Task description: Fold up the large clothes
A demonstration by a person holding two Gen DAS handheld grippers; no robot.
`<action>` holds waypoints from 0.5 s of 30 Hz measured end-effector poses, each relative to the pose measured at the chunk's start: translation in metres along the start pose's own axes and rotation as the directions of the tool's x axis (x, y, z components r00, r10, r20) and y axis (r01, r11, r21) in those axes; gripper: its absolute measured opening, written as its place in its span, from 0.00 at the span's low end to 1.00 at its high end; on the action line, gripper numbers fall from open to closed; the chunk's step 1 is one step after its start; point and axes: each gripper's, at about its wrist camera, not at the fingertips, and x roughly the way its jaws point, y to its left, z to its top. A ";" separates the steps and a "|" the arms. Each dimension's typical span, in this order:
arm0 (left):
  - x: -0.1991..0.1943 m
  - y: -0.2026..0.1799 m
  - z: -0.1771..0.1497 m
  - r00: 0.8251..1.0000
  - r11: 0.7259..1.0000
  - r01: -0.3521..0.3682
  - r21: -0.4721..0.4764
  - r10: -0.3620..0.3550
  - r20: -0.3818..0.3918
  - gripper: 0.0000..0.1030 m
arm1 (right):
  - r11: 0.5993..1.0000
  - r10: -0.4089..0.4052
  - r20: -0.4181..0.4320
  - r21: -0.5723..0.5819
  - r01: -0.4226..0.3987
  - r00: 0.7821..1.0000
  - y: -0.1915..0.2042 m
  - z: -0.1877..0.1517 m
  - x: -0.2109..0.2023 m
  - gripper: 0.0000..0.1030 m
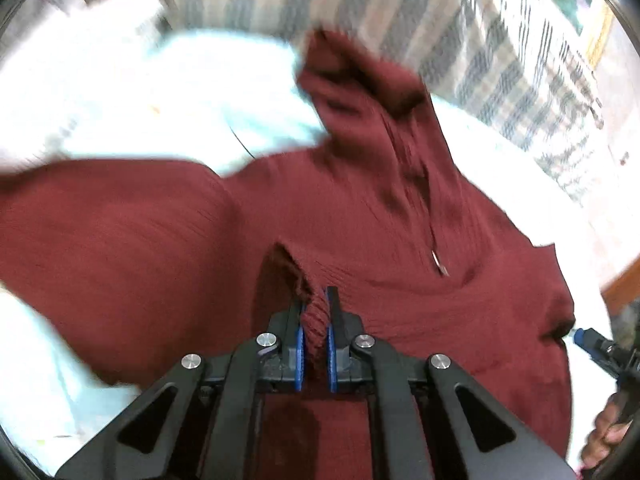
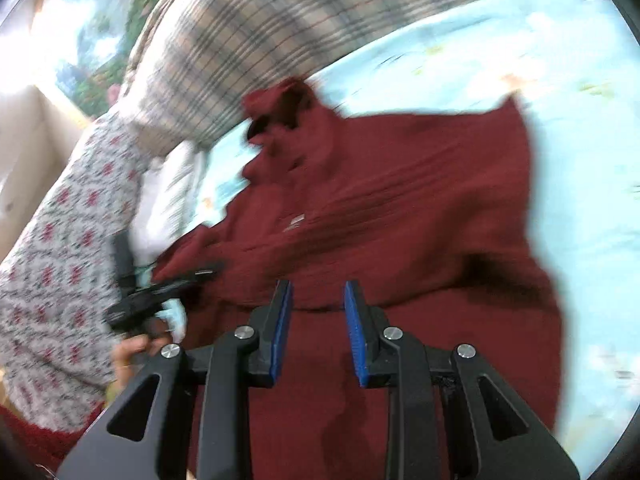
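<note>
Your left claw [image 1: 316, 312] was clamped tight on a pinched-up ridge of the dark red ribbed knit garment [image 1: 280, 220], the fold of fabric standing right between the blue pads [image 1: 331, 344]. The rest of that garment spread ahead of the claw and out to both sides across the pale blue printed bed sheet [image 1: 224, 80], with a crumpled sleeve or collar end bunched at the far side, near the plaid beige-and-grey blanket [image 1: 500, 40]. A small metal zip pull [image 1: 439, 265] lay on the knit just beyond and right of the pinch.

Your right claw [image 2: 318, 304] stood parted, gripping nothing; the red garment lay directly beneath and beyond it, not between the pads as far as the blur allowed. From that side, your left claw showed at the garment's left edge, with your hand [image 2: 136, 350] behind it and a patterned white-and-red sleeve [image 2: 60, 260] alongside. Both views were smeared with motion.
</note>
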 end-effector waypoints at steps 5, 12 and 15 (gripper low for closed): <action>0.004 0.028 -0.004 0.995 0.995 -0.094 -0.026 0.094 -0.018 0.07 | 0.985 -0.165 0.039 0.054 0.163 0.986 -0.040 0.021 -0.018 0.28; 0.009 0.019 -0.011 0.992 0.993 -0.120 -0.004 0.120 -0.027 0.07 | 0.967 -0.249 -0.022 0.053 0.250 0.968 -0.073 0.056 0.029 0.54; 0.008 0.017 -0.010 0.992 0.993 -0.120 0.003 0.120 -0.028 0.07 | 0.962 -0.259 -0.109 0.054 0.266 0.960 -0.088 0.060 0.061 0.33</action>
